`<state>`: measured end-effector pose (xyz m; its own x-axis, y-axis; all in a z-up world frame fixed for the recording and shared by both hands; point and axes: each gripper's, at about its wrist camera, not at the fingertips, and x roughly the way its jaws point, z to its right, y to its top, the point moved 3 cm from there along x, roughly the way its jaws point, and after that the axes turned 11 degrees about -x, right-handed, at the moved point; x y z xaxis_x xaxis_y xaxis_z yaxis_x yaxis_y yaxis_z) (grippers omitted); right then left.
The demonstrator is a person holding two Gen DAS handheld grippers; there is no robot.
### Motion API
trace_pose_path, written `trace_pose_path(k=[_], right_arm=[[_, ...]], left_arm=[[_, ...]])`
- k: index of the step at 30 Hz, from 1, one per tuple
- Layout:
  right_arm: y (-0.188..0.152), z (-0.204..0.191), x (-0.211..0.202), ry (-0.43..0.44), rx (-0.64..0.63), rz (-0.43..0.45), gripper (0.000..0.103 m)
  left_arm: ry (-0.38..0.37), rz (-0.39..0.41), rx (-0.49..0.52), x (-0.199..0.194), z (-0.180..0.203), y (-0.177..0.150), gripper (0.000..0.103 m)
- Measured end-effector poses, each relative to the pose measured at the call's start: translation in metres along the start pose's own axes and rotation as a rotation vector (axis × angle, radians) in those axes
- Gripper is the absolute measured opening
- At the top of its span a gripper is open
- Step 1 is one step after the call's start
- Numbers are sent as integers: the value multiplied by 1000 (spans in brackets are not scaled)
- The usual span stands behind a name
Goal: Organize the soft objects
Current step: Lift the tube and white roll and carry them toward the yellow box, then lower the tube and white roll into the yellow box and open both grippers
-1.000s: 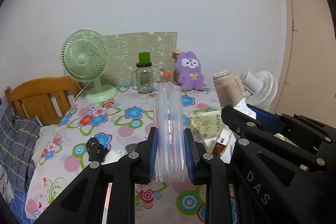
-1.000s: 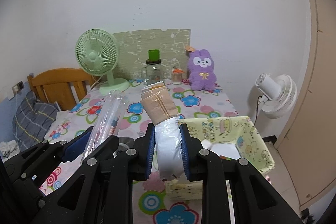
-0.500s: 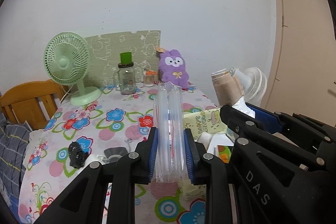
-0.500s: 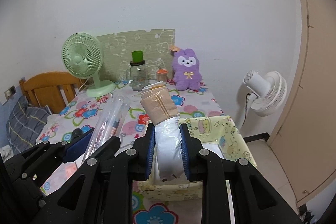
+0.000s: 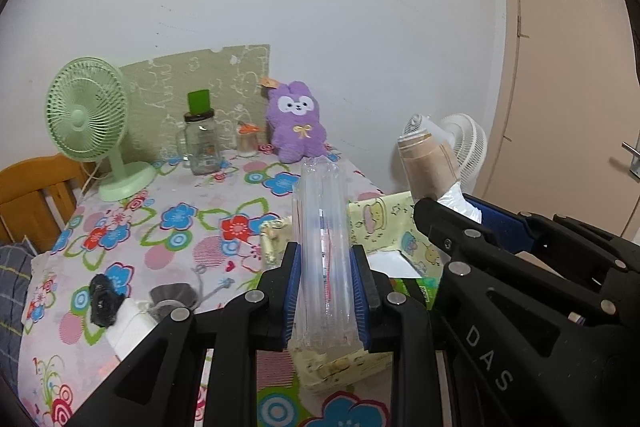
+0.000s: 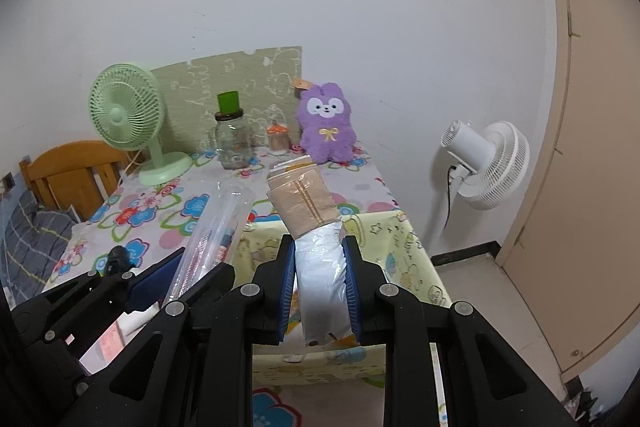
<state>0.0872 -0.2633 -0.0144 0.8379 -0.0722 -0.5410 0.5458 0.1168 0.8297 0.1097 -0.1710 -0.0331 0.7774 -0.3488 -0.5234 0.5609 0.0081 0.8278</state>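
Clear air-cushion sleeve (image 5: 324,247) clamped in left jaws, beige-and-white packet (image 6: 316,247) in right; yellow fabric bin (image 6: 404,247) just below both, long axes pointing far.

Left claw (image 5: 325,287) clamped on clear air-cushion wrap (image 5: 323,247) above yellow fabric bin (image 5: 380,223).

My left gripper (image 5: 326,297) is black plastic with two thick fingers. Each finger has a blue ribbed pad (image 5: 291,297) on the inside and round silver screws (image 5: 254,295) on top. My right gripper (image 6: 320,289) looks just the same, black with blue pads. On its side, just right of the left gripper, I read white letters (image 5: 489,357), "DAS", I think.
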Motion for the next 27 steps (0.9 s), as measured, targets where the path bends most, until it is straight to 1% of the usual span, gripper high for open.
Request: trace_pose_path(k=[3,7,16,19,21,23,24,26,27], right_arm=[[-3,7,5,-12,7,-8,26],[-7,15,12,-18,14,-19,26],[-23,30,37,-17,44,-74,26],[-27,34,45,-14,50,-90,26],[-29,35,50,-9,54,-99,26],[-31,35,54,1,58,-105,26],[-32,35,56,4,60,-106,26],[-33,35,60,9,63,-109,26],[-33,35,61,12,64,-110,26]], left_arm=[[-14,-7,1,7,5,-2,23],[-33,-36,3,19,11,-4,23],[-34,-103,11,47,21,-15,27],[-33,-124,11,56,22,-18,34],[-27,-150,18,60,22,-20,41],[-22,-172,30,63,23,-21,44],[-24,-181,37,64,23,-22,49],[-15,-196,46,66,23,-23,56],[-14,-195,49,66,23,-23,57]])
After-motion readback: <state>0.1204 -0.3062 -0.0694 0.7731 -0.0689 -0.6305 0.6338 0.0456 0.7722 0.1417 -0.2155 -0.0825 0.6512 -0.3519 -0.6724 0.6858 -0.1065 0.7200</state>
